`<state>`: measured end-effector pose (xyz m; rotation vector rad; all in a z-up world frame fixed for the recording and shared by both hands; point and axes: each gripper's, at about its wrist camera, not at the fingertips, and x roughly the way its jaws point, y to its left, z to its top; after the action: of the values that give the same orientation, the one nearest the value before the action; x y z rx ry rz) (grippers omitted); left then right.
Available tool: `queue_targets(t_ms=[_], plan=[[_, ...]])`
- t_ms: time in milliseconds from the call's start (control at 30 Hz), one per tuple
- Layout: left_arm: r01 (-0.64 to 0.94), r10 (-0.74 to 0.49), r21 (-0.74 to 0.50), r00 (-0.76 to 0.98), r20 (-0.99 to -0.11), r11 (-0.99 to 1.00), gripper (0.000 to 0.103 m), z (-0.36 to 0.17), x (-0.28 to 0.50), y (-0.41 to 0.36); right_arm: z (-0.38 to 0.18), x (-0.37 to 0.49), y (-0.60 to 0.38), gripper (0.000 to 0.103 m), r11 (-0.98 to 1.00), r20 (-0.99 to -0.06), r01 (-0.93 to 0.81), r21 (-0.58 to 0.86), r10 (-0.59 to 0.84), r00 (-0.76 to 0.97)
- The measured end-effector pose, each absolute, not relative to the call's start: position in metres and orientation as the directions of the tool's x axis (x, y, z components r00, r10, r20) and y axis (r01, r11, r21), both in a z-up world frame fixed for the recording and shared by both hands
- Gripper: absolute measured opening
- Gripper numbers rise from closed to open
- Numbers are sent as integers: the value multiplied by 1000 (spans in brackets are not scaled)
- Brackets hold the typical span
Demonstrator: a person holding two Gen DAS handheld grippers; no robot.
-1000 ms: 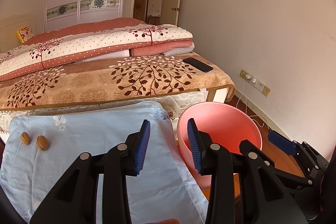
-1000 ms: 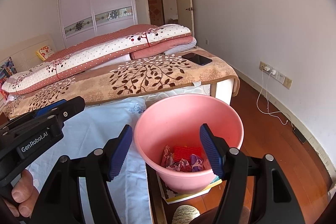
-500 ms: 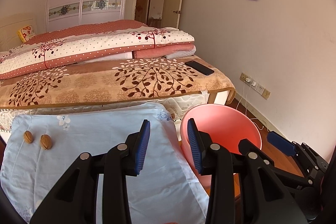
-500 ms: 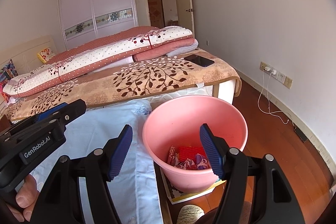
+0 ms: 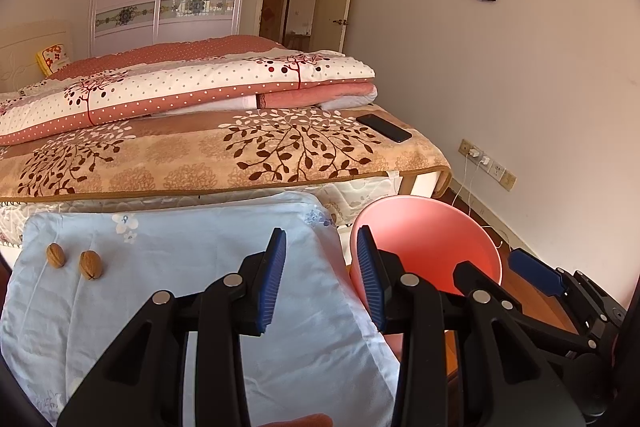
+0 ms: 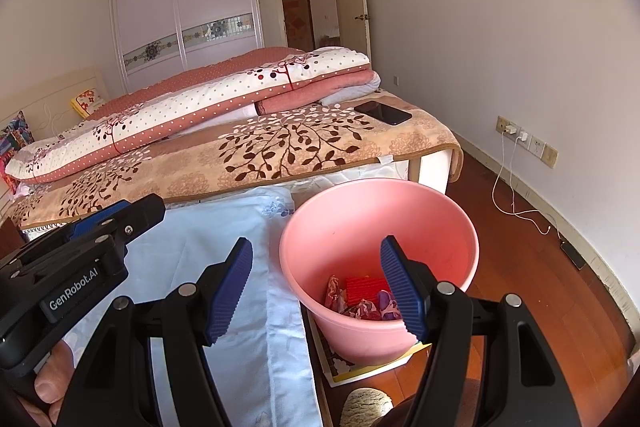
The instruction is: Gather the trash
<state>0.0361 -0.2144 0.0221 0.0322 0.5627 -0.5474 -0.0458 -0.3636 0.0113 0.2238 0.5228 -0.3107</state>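
Note:
A pink bucket [image 6: 380, 227] stands on the floor beside a light blue cloth [image 6: 224, 227]; it also shows in the left wrist view [image 5: 432, 239]. Red and purple wrappers [image 6: 362, 297] lie in its bottom. Two walnuts [image 5: 74, 259] lie on the light blue cloth [image 5: 180, 267] at its far left. My left gripper [image 5: 322, 279] is open and empty, above the cloth's right edge. My right gripper [image 6: 316, 287] is open wide and empty, above the bucket's near left rim.
A bed [image 5: 200, 155] with a leaf-pattern blanket and a folded quilt [image 5: 180, 91] lies behind. A black phone [image 5: 384, 127] rests on its right corner. A charger cable [image 6: 516, 203] trails on the wooden floor by the right wall. Paper [image 6: 360, 367] lies under the bucket.
Both grippers have pulled back and risen slightly, so bucket and cloth sit a little farther off. Both stay open and empty.

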Motion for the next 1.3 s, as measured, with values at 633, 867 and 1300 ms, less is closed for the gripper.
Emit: queue_targets(t_ms=[633,867,1300], plan=[[499,-479,-114,706,-522,859,37,18,38,-212,10,-45,-362,65,927,-526,350,134,-233,818],[499,-479,-115,706,-522,859,37,18,37,-212,9,-46,-361,65,927,-525,350,134,-233,819],[500,-476,-104,710,-518,860,37,18,37,-211,12,-46,-360,65,928,-519,348,132,-235,822]])
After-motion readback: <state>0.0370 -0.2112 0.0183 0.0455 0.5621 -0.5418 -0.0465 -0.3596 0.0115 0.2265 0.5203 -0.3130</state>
